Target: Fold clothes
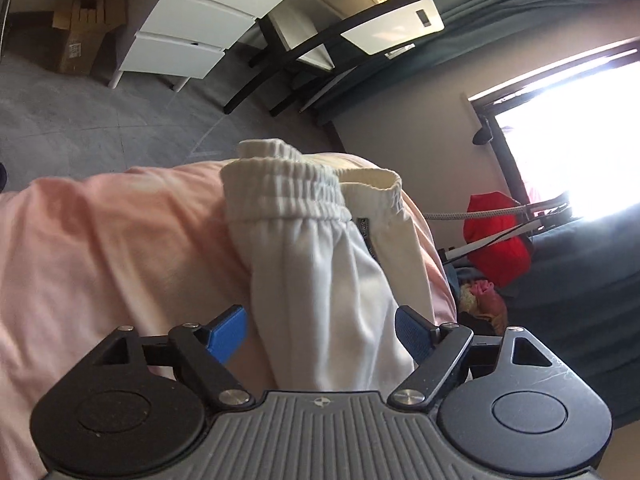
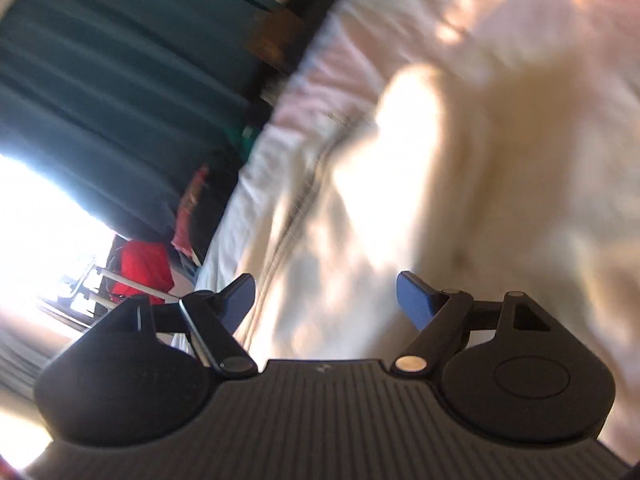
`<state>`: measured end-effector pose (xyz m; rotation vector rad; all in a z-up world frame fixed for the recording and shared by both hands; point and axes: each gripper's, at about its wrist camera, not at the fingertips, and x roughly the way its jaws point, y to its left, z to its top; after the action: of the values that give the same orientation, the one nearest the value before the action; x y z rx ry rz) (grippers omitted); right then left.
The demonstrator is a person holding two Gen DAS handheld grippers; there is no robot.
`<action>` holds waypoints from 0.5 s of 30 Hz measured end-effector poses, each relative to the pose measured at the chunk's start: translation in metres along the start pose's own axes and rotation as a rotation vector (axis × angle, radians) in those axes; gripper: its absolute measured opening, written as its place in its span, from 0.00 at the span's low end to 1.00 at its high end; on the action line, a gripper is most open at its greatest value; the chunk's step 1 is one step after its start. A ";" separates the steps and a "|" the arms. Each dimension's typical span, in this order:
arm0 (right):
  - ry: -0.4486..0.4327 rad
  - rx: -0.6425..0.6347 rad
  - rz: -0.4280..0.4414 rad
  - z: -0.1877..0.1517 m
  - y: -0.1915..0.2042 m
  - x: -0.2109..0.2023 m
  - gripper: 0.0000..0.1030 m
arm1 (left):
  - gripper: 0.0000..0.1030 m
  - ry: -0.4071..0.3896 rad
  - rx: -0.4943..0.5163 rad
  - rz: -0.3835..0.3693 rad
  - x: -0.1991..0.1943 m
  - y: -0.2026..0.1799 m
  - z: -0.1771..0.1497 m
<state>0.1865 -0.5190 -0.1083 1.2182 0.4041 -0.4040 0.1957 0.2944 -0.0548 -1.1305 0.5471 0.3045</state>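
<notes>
Pink bedding [image 1: 100, 248] carries white shorts [image 1: 320, 264], waistband far from the left gripper [image 1: 320, 330], whose jaws stand apart around the cloth. Right gripper [image 2: 326, 300], jaws apart, hovers over blurred fabric. Folding seems barely begun; next, pinch an edge.

We are in a home bedroom, a pink bedsheet [image 1: 100, 240] near us, a white chest of drawers [image 1: 200, 28] far left on grey floor, cardboard boxes [image 1: 86, 12] beyond it, teal curtains [image 2: 112, 72] by a bright window [image 1: 568, 132], perhaps a red bag [image 1: 500, 240] at right.
</notes>
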 end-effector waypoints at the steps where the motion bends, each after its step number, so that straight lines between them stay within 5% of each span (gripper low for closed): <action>1: 0.070 0.038 0.011 -0.004 -0.007 0.001 0.78 | 0.79 -0.002 -0.010 -0.010 -0.002 0.008 -0.005; 5: 0.253 0.115 0.030 -0.022 -0.023 0.010 0.78 | 0.75 0.021 -0.061 -0.001 0.013 0.027 -0.015; 7: 0.252 0.077 0.049 -0.023 -0.019 0.018 0.79 | 0.75 0.023 -0.076 0.002 0.020 0.035 -0.019; 10: 0.185 0.072 0.057 -0.017 -0.020 0.038 0.78 | 0.74 -0.075 -0.042 -0.021 0.028 0.025 -0.020; 12: 0.124 0.083 0.062 -0.011 -0.021 0.050 0.79 | 0.58 -0.111 -0.045 -0.014 0.035 0.019 -0.020; 14: 0.043 0.111 0.071 -0.004 -0.022 0.061 0.78 | 0.11 -0.144 -0.062 0.011 0.040 0.012 -0.019; 15: 0.018 0.119 0.071 -0.002 -0.022 0.064 0.78 | 0.10 -0.164 -0.062 0.019 0.039 0.008 -0.019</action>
<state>0.2302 -0.5291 -0.1583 1.3491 0.3553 -0.3597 0.2192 0.2787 -0.0885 -1.1490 0.4059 0.4294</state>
